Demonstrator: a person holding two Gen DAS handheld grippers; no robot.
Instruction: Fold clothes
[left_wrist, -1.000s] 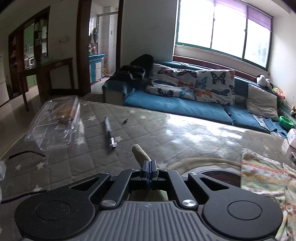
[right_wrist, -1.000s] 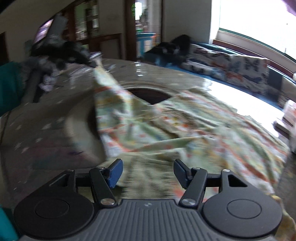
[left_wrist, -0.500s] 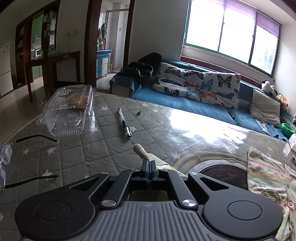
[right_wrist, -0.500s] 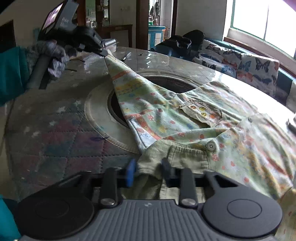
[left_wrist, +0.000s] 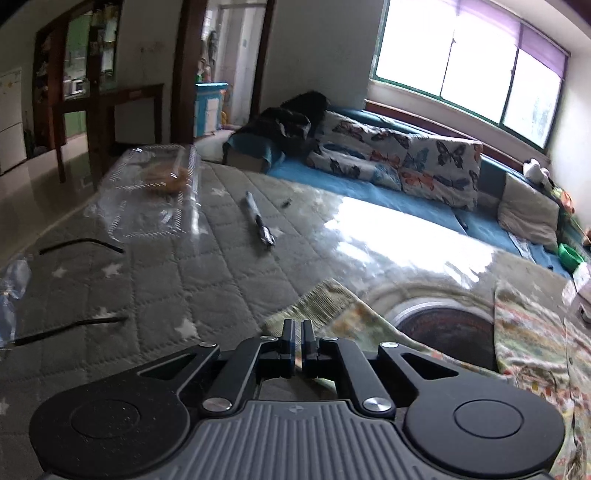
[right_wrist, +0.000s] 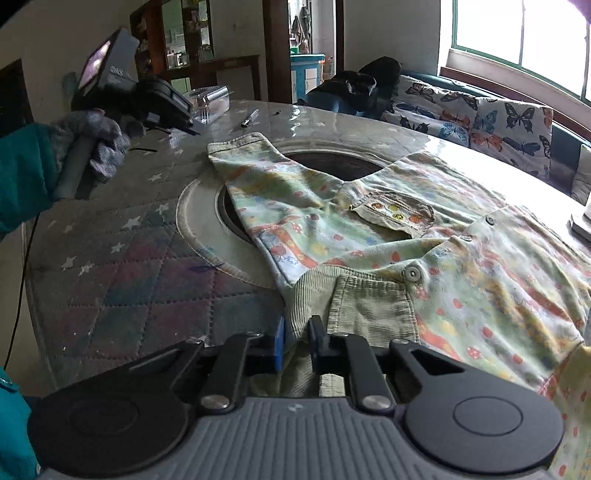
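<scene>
Your right gripper (right_wrist: 296, 336) sits low, pinching the shirt (right_wrist: 406, 236) collar; your left gripper (left_wrist: 297, 334), jaws slightly parted, hovers behind the cuff (left_wrist: 317, 299).

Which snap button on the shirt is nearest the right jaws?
The large grey snap button just above the corduroy collar, on the shirt. The other two, and, sit farther up the placket, away from the right gripper.

Daylight is admitted through the overexposed window (left_wrist: 469, 70); glare is cast on the tabletop (left_wrist: 388, 236); edges are bowed, slightly blurred.
</scene>
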